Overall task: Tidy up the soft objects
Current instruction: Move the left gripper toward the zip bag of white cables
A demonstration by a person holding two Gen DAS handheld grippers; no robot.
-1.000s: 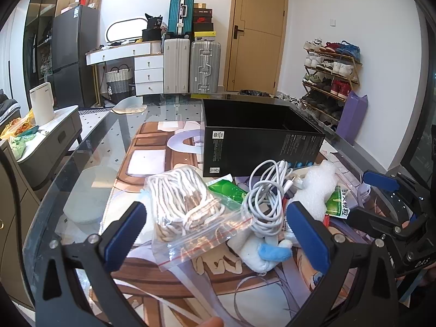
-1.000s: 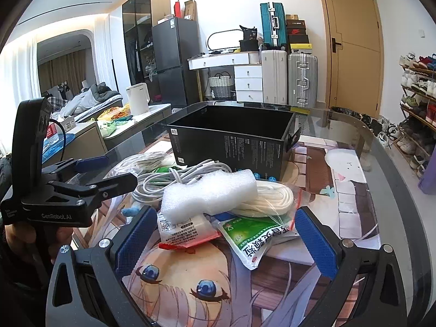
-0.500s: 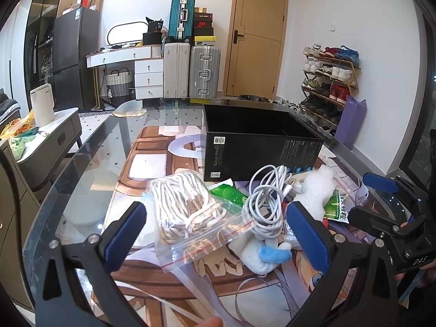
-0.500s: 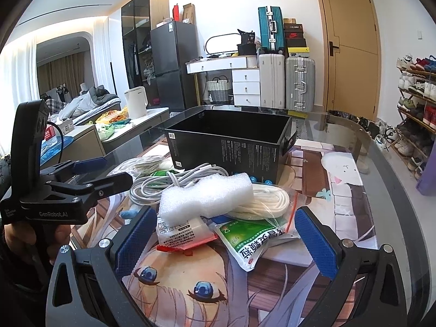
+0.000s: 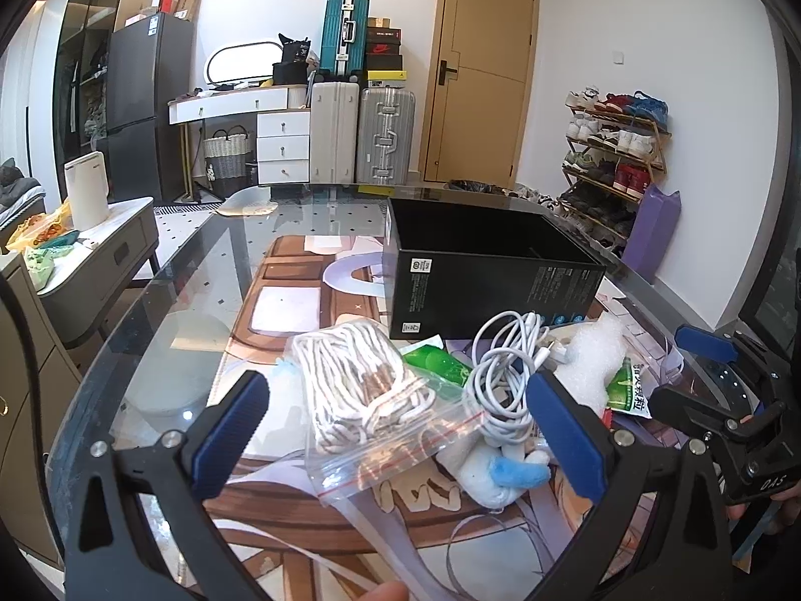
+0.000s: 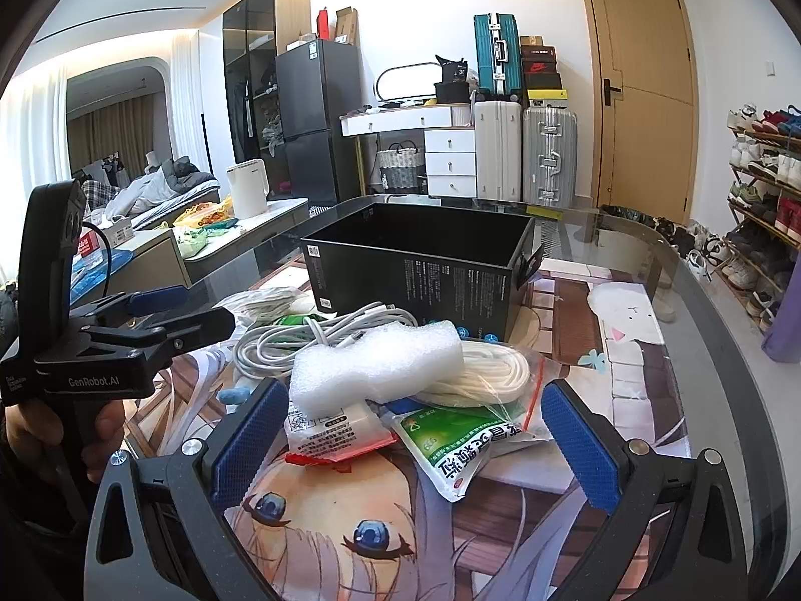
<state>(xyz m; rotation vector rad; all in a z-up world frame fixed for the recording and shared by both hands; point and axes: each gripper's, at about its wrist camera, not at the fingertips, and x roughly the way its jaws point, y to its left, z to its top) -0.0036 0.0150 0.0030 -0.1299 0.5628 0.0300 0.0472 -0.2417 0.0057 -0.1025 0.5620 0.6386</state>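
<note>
Pile of soft objects (image 6: 380,370) unmoved, left gripper (image 5: 395,430) and right gripper (image 6: 408,445) spread wide (both slightly raised).

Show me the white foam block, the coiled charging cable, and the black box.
white foam block (image 6: 375,363), right wrist view, on its top face.
coiled charging cable (image 5: 493,380), left wrist view, on the coil's loops.
black box (image 6: 425,275), right wrist view, on its front wall.

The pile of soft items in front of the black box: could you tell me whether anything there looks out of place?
Yes: the white foam block lies tilted across the white coiled cable and bagged white rope, and everything is heaped outside the empty black box.
</note>
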